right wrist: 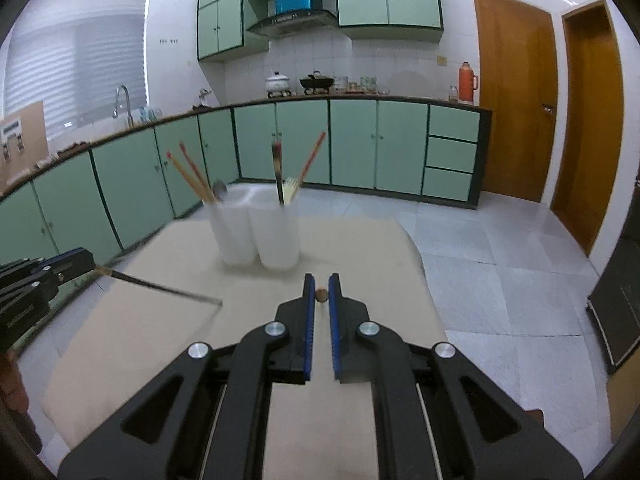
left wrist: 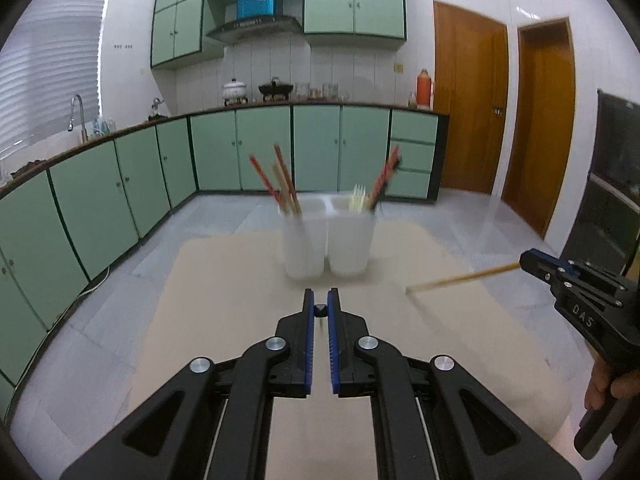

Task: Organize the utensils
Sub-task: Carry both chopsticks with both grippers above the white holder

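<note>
Two white utensil cups stand side by side on the beige table (left wrist: 224, 280). The left cup (left wrist: 303, 240) holds red and wooden chopsticks (left wrist: 282, 184). The right cup (left wrist: 349, 236) holds pale forks (left wrist: 357, 198) and dark and red chopsticks. My left gripper (left wrist: 321, 304) is shut on a dark chopstick (right wrist: 160, 288), seen end-on between its jaws. My right gripper (right wrist: 321, 288) is shut on a wooden chopstick (left wrist: 460, 279), whose round end shows between its jaws. Both grippers hover in front of the cups, left gripper (right wrist: 90, 262) to the left, right gripper (left wrist: 526, 260) to the right.
Green kitchen cabinets (left wrist: 260, 148) with a counter run behind and to the left. A sink tap (left wrist: 78, 110) stands at the left. Wooden doors (left wrist: 468, 104) are at the right. A dark appliance (left wrist: 616, 184) stands at the far right. Grey tiled floor (right wrist: 500, 264) surrounds the table.
</note>
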A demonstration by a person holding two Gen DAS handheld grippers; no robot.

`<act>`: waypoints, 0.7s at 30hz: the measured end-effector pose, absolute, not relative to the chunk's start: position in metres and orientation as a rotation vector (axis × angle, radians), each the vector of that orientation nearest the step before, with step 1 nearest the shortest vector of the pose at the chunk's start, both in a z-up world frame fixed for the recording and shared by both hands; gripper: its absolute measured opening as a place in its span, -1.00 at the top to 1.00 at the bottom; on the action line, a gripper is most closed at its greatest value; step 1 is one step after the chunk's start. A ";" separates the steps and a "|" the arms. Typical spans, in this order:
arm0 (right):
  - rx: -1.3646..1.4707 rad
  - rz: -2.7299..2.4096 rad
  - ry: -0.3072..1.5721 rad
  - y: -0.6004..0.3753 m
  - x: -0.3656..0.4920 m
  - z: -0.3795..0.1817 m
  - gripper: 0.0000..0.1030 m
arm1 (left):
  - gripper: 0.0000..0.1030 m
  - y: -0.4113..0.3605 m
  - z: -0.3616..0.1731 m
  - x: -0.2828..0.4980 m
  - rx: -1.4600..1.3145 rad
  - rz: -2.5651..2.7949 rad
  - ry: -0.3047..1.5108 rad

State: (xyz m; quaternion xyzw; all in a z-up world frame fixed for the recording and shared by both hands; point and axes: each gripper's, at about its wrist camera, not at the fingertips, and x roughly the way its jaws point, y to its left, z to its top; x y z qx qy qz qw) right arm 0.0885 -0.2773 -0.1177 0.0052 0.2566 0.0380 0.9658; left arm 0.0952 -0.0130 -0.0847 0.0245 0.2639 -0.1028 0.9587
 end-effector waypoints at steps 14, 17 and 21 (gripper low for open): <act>0.100 0.243 0.513 -0.283 0.138 -0.038 0.89 | 0.88 -0.004 -0.032 0.129 -0.005 -0.281 0.480; 0.104 0.274 0.498 -0.278 0.144 -0.025 0.89 | 0.88 -0.006 -0.023 0.130 -0.009 -0.294 0.462; 0.118 0.312 0.475 -0.271 0.153 -0.007 0.89 | 0.88 -0.004 -0.009 0.137 -0.017 -0.307 0.433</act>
